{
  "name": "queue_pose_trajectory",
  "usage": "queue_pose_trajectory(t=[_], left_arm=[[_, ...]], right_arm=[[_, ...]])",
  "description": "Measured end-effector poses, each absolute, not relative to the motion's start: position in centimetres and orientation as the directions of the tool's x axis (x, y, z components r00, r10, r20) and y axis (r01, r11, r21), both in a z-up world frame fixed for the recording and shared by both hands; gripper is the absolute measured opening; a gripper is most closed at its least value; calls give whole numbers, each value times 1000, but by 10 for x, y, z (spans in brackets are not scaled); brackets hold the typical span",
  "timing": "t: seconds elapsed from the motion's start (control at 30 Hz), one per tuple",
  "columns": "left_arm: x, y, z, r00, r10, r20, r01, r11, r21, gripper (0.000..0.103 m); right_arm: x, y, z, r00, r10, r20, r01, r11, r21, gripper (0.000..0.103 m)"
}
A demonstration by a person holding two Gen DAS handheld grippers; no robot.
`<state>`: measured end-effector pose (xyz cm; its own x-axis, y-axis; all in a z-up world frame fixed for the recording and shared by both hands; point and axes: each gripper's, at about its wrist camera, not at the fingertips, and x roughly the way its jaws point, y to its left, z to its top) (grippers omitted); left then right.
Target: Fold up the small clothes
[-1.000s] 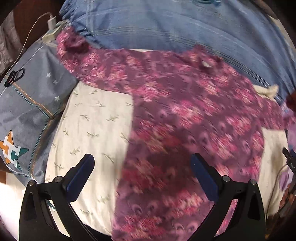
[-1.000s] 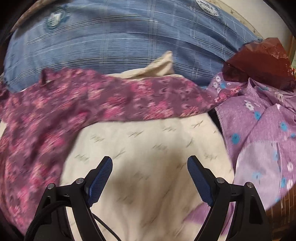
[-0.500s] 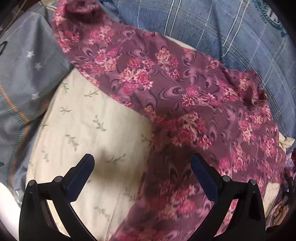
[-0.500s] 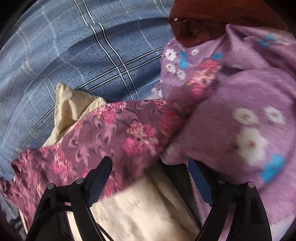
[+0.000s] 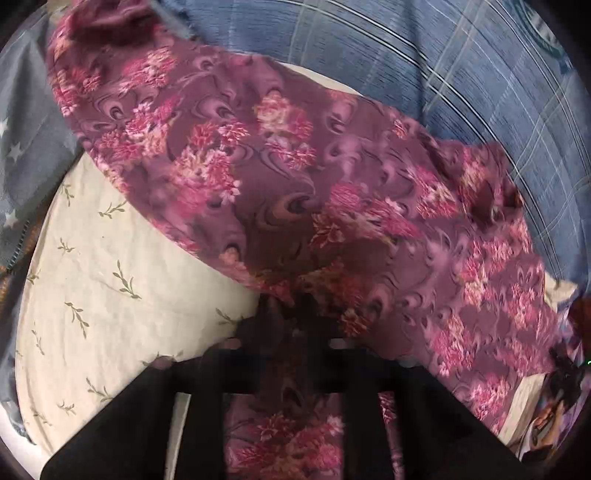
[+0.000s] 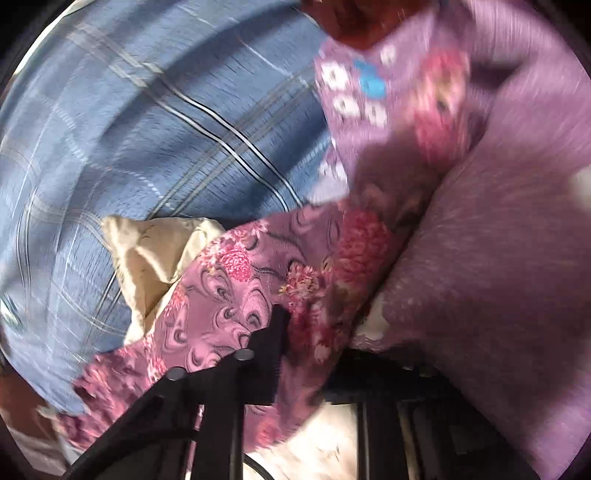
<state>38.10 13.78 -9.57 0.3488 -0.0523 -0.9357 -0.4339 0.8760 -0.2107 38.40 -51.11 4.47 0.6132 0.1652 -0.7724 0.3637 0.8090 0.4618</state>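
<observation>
A maroon floral garment [image 5: 295,192] lies spread on a cream leaf-print pillow [image 5: 110,288]. My left gripper [image 5: 291,314] is shut on the garment's lower edge near where a sleeve meets the body. In the right wrist view the same garment's [image 6: 258,280] other sleeve end runs between my right gripper's [image 6: 306,332] fingers, which are shut on it. The right finger is mostly hidden by the cloth.
A blue plaid blanket [image 5: 406,55] lies behind the pillow. A grey star-print pillow [image 5: 26,129] is at the left. A lilac flowered garment [image 6: 498,240] is heaped at the right, against the right gripper. A dark red item [image 6: 362,22] sits beyond it.
Both grippers have moved forward and down onto the maroon garment and closed on it; both were open half a second ago.
</observation>
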Motion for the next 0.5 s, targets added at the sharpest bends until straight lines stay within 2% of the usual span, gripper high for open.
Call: queue_pose_trajectory(t=[0.07,0.23,0.4,0.5], left_arm=[[379,135,-90,365,-31,-930,-420,887,-194,7],[359,159,-68,424,-50,-904,-437,863,-253,5],[330,188,-49,455,-89,-886,-433,847,-307,5],[308,209,-45,483,-100,-870,-422,844,-331,8]], right_arm=[[376,-503,65,647,113,-754,336,846,415,9],[352,-469,119,733,41,-679,252,911,328,9],[332,-381,166,797,92,-597,44,977,208,9],[321,-303,171,793,159,-588,-113,987,114,9]])
